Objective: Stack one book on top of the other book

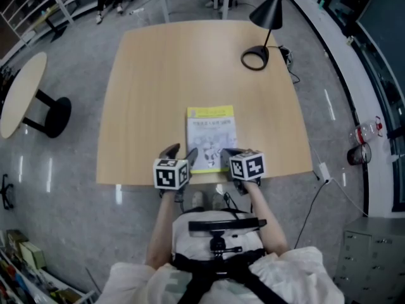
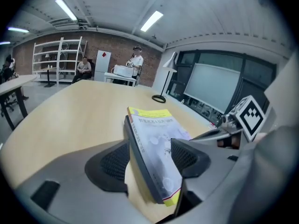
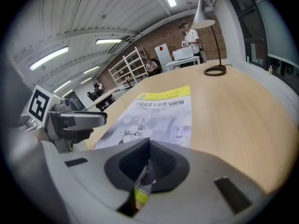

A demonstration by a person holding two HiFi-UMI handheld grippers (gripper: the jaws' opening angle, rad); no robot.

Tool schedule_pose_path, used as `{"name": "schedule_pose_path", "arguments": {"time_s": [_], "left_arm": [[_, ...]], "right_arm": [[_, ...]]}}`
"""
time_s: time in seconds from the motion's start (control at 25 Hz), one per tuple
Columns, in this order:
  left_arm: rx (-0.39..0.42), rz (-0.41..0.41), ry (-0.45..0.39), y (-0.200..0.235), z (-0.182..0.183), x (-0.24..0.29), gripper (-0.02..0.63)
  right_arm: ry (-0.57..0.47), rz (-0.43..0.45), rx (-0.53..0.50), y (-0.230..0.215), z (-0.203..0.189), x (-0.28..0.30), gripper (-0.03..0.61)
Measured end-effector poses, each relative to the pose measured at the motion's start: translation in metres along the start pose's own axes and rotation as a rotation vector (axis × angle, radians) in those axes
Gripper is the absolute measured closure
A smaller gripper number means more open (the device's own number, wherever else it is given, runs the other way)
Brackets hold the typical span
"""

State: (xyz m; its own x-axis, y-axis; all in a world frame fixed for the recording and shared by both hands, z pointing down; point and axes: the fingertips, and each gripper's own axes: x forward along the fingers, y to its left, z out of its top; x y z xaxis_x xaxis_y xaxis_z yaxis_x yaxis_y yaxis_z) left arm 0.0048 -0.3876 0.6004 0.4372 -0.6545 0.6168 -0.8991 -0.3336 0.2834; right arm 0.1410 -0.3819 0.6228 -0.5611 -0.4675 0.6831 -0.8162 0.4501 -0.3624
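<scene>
A book (image 1: pixel 211 137) with a pale cover and a yellow top band lies flat near the front edge of the wooden table (image 1: pixel 158 75). Only this one cover shows; I cannot tell whether a second book lies under it. My left gripper (image 1: pixel 180 154) stands open at the book's near left corner, and the thick spine (image 2: pixel 140 148) runs between its pads without being pinched (image 2: pixel 149 161). My right gripper (image 1: pixel 226 154) is shut on the book's near right edge (image 3: pixel 148 164), with the cover (image 3: pixel 163 111) stretching away from it.
A black desk lamp (image 1: pixel 256 56) stands at the table's far right corner. A round side table (image 1: pixel 22 94) is on the floor to the left. A cable and power strip (image 1: pixel 323 170) lie on the floor to the right. People and shelves are far behind.
</scene>
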Motion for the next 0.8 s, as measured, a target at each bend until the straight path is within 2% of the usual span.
{"name": "schedule_pose_path", "arguments": {"time_s": [0.12,0.24,0.36,0.56,0.6,0.72,0.8], "left_arm": [[-0.074,-0.063,-0.04,-0.005,0.013,0.002,0.318],[-0.062,-0.058,-0.113,-0.008,0.026,-0.002,0.32],[-0.036,-0.035,-0.204,-0.009,0.042,-0.011,0.405],[-0.173,0.0,-0.357,0.01,0.072,-0.027,0.595],[-0.174,0.005,-0.376,0.011,0.078,-0.029,0.595],[-0.055,0.021,-0.402,0.001,0.093,-0.033,0.595],[0.017,0.019,-0.425,-0.011,0.1,-0.037,0.595]], "right_arm": [[-0.005,-0.006,-0.009,0.0,0.002,0.001,0.58],[-0.048,0.004,-0.001,0.001,0.008,-0.002,0.58],[-0.175,0.043,0.055,0.002,0.026,-0.019,0.58],[-0.433,0.132,0.178,0.004,0.079,-0.058,0.581],[-0.492,0.168,0.197,0.007,0.093,-0.067,0.581],[-0.623,0.27,0.194,0.021,0.125,-0.093,0.581],[-0.637,0.262,0.114,0.032,0.133,-0.1,0.581]]}}
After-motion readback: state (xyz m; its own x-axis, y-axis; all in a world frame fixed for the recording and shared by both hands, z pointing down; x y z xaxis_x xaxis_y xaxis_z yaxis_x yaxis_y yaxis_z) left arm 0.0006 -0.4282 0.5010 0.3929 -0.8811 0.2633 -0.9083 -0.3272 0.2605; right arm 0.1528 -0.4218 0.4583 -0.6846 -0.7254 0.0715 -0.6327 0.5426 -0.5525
